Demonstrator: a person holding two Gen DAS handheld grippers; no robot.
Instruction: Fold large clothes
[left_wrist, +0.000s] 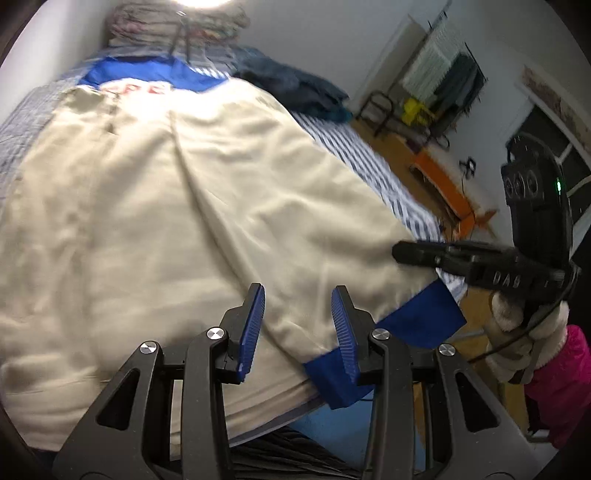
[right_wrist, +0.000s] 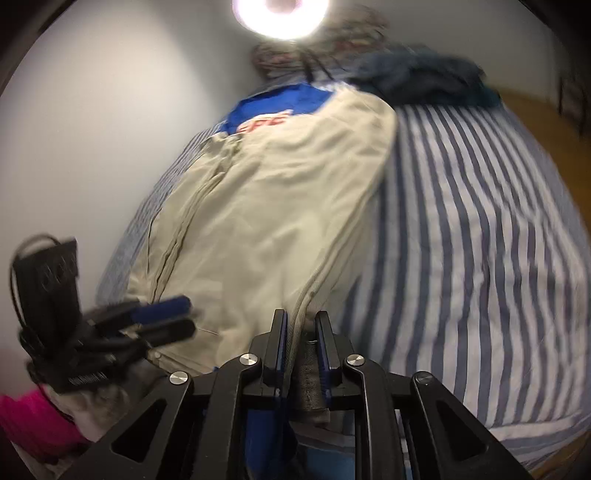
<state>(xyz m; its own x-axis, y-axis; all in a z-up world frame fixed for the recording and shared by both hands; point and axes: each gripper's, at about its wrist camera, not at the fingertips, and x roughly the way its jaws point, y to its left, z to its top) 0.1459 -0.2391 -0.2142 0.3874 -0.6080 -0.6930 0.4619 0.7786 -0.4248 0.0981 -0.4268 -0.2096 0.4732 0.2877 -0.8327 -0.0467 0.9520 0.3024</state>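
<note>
- My left tool (left_wrist: 298, 328) hangs nearest, blue pads spread wide, nothing between them; it hovers over the near hem of the cream jacket (left_wrist: 184, 206).
- That hem carries a blue band (left_wrist: 417, 328) that drops over the near edge of the bed; the right pad sits just beside the band.
- My right tool (right_wrist: 301, 345) is pressed together on a ribbed seam fold of the jacket (right_wrist: 266, 221) at its near edge; cloth runs up between the pads.
- From the left wrist view, the right tool (left_wrist: 410, 253) reaches in from the right, its tips over the jacket's right border. My gloved hand (left_wrist: 517, 332) grips its handle, pink sleeve (left_wrist: 561, 380) behind.
- From the right wrist view, the left tool (right_wrist: 177, 317) is motion-blurred at lower left, beside the jacket's left edge.
- The jacket lies spread lengthwise on the striped bedsheet (right_wrist: 480, 240), blue yoke with red lettering (right_wrist: 264, 120) at the far end; letters too blurred to read.
- Farther on, a dark blue-grey bundle of cloth (left_wrist: 295, 88) lies on the bed, just right of the yoke.
- At the head of the bed, a patterned pile (left_wrist: 177, 22) sits against the white wall.
- Off to the right: wooden floor, an orange piece of furniture (left_wrist: 443, 181).
</note>
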